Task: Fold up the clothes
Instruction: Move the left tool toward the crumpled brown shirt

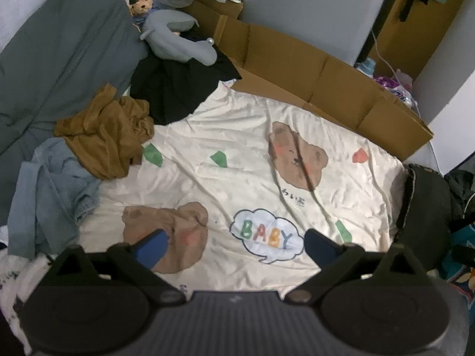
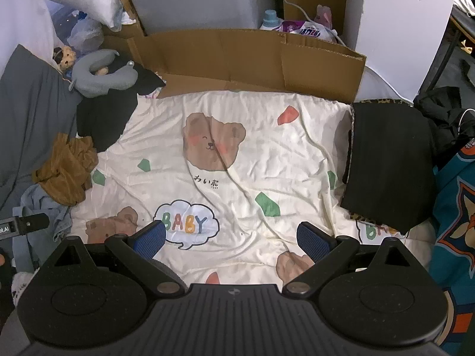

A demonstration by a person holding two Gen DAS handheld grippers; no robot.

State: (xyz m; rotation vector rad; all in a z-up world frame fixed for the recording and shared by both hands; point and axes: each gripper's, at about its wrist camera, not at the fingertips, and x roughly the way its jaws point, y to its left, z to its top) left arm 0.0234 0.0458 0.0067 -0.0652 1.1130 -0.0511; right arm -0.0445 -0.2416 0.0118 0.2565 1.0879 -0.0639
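Note:
A crumpled brown garment point(image 1: 104, 139) point(image 2: 66, 167) lies at the left of the cream bear-print bedsheet point(image 1: 243, 154) point(image 2: 252, 148). Beside it a light blue garment point(image 1: 50, 192) point(image 2: 44, 207) is bunched up, and a black garment point(image 1: 175, 86) point(image 2: 104, 115) is spread behind them. A folded black piece point(image 2: 389, 160) point(image 1: 421, 204) rests at the sheet's right edge. My left gripper point(image 1: 234, 243) hovers open above the sheet near the BABY print, nothing between its fingers. My right gripper point(image 2: 230, 237) is also open and empty above the sheet.
A flattened cardboard box point(image 1: 326, 80) point(image 2: 252, 56) stands along the far side. A grey neck pillow point(image 1: 178, 35) point(image 2: 101, 74) and a small teddy point(image 1: 141, 0) sit at the back left beside a grey blanket point(image 1: 59, 59). A teal patterned cloth point(image 2: 457, 222) lies at right.

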